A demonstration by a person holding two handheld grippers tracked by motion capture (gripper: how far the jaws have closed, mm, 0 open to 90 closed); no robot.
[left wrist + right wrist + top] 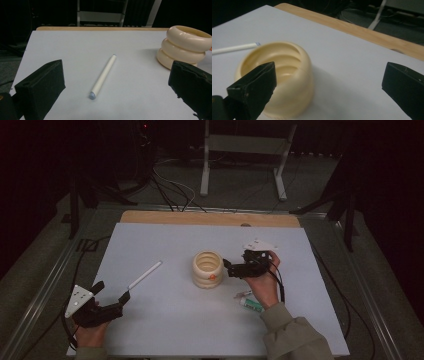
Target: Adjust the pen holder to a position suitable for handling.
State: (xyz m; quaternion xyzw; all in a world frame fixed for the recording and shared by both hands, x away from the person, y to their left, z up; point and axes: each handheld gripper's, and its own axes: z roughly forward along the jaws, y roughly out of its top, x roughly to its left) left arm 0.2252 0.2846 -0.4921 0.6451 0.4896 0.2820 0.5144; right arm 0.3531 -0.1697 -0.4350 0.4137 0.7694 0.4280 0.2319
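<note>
The cream ribbed cup (208,269) stands upright near the middle of the white table (165,330), and the right gripper (231,268) sits just beside its right flank with jaws spread wide and nothing between them; in the right gripper view the cup's open mouth lies behind the left jaw. The left gripper (111,289) rests near the table's left front, jaws wide and empty, aimed at the white pen (145,274) lying flat just ahead of it. A small tube (250,303) lies by the right hand (265,285).
</note>
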